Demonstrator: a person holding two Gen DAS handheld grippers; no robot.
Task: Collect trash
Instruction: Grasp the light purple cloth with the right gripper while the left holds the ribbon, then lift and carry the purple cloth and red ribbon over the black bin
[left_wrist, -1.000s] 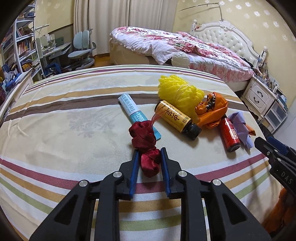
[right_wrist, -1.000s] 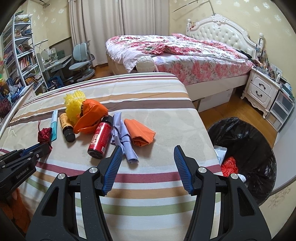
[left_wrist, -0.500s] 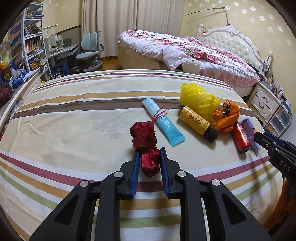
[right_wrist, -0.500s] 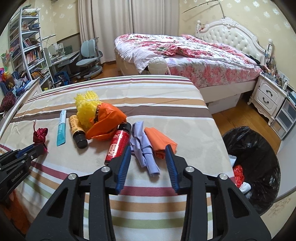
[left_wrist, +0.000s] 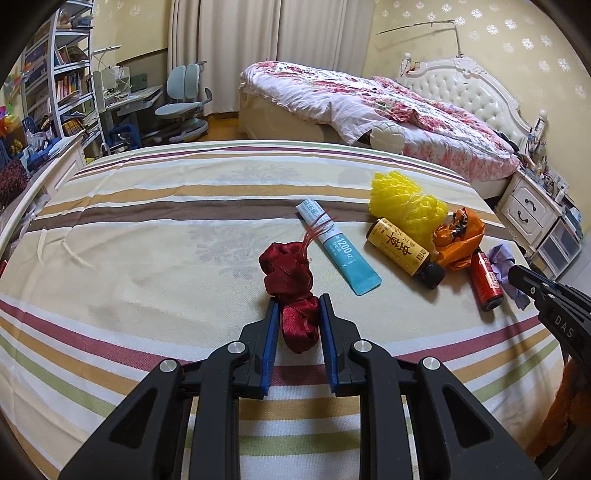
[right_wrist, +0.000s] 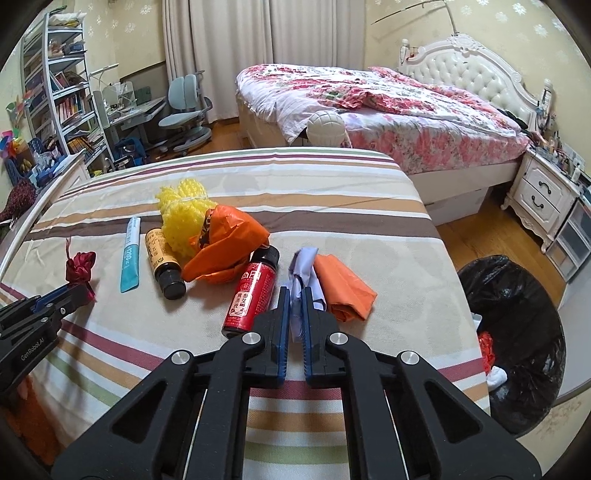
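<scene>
The left gripper (left_wrist: 297, 314) is clamped on the red fabric bundle (left_wrist: 290, 280) near the striped bed's (left_wrist: 147, 229) front edge. The right gripper (right_wrist: 294, 310), having just been closing, pinches the lilac wrapper (right_wrist: 304, 271), apparently by its near end, toward the bed's right edge, between the red bottle (right_wrist: 251, 291) and the orange cloth (right_wrist: 343, 288).

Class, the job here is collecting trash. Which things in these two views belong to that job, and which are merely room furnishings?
Job: red fabric scrap (left gripper), lilac wrapper (right gripper), red bottle, blue tube, black bin bag.

Furnishings: floral bed, desk chair, bookshelf.
</scene>
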